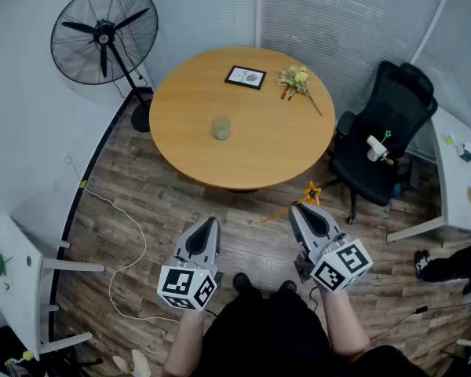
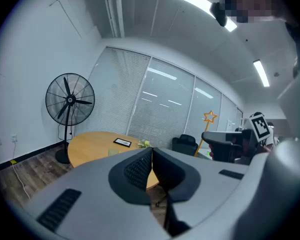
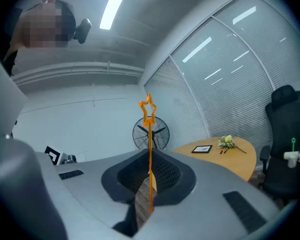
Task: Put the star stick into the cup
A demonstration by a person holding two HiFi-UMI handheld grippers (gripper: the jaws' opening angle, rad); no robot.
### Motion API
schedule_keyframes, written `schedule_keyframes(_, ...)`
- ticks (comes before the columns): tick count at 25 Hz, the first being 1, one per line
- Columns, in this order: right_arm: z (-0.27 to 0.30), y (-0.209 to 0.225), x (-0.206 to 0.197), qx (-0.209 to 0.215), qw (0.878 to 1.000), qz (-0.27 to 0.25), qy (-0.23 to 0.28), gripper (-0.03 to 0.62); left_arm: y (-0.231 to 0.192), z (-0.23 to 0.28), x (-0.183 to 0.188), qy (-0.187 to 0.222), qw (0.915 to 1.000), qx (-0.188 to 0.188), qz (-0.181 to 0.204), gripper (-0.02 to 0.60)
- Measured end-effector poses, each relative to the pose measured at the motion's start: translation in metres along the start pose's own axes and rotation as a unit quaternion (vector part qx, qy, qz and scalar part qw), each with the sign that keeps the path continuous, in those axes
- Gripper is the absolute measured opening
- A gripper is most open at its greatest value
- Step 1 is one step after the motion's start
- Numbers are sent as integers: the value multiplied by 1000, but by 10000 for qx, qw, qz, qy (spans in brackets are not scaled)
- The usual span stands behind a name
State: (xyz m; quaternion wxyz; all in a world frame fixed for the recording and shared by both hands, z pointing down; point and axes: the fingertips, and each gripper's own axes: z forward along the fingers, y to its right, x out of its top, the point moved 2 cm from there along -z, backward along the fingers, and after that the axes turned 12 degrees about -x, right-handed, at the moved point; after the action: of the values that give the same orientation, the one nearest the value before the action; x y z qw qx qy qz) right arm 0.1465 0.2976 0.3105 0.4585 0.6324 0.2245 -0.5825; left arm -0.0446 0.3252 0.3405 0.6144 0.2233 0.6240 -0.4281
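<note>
Closest in, the left gripper (image 1: 209,225) hangs low by the person's body, its jaws pressed together with nothing between them. Beside it, the right gripper (image 1: 299,210) has its jaws clamped on the thin orange star stick (image 1: 312,192). The right gripper view shows the shaft pinched between the pads, with the star standing above the jaws. In the head view the stick leans across the jaws over the wooden floor (image 1: 141,210), short of the counter (image 1: 275,151).

So the pick-up looks done and this is the carry. The cup (image 1: 221,128), a pale green one, stands upright on the round counter. It is left of centre and well in from the near edge. At the far edge lie a picture frame (image 1: 245,77) and a bunch of flowers (image 1: 297,78), clear of the cup. A fan (image 1: 104,34) stands beyond on the left and a black chair (image 1: 381,140) on the right.

Next, I'd say, the person steps up, brings the stick's lower end over the cup's mouth, lowers it in and opens the jaws. The mouth is narrow, so aim matters.
</note>
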Motion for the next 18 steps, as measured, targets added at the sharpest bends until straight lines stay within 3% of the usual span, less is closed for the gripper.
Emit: schedule_keyframes(18, 4, -22, -8, -10, 9997, -227, -5, 25, -19, -19, -4, 54, 9999, 91, -100, 0)
